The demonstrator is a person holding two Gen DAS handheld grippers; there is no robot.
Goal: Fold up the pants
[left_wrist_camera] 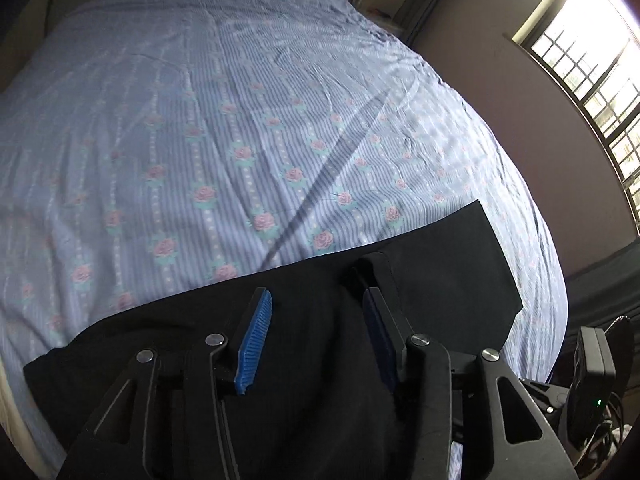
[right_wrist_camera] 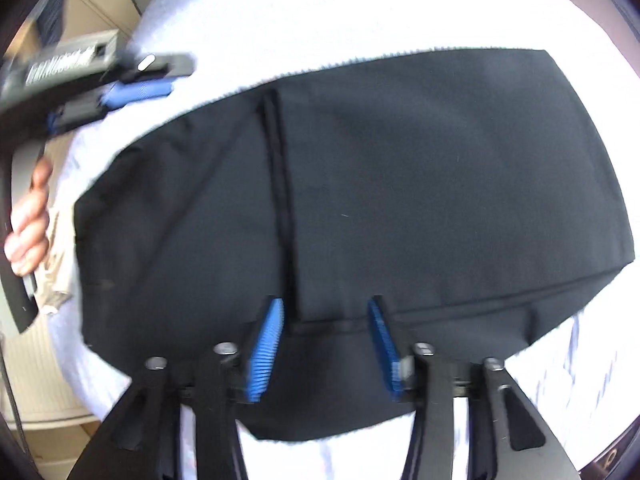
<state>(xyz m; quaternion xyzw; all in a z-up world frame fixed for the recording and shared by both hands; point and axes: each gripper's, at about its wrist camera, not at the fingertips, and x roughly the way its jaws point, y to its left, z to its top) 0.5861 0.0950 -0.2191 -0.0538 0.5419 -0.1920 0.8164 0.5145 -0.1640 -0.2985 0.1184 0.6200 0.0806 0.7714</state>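
Two blue-padded fingers of the left gripper (left_wrist_camera: 316, 312) stand well apart over the black pants (left_wrist_camera: 280, 360), gripping nothing; the pants lie on the bed (left_wrist_camera: 200, 120), on its flowered blue sheet near the front edge. Over to the right wrist view: the right gripper (right_wrist_camera: 324, 320) is spread wide above the folded pants (right_wrist_camera: 400, 184), empty. At far left the left gripper (right_wrist_camera: 132, 80) hovers, blurred, apparently off the cloth.

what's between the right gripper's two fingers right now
Only the black pants: the right gripper is open above their hem edge, as the right wrist view shows.
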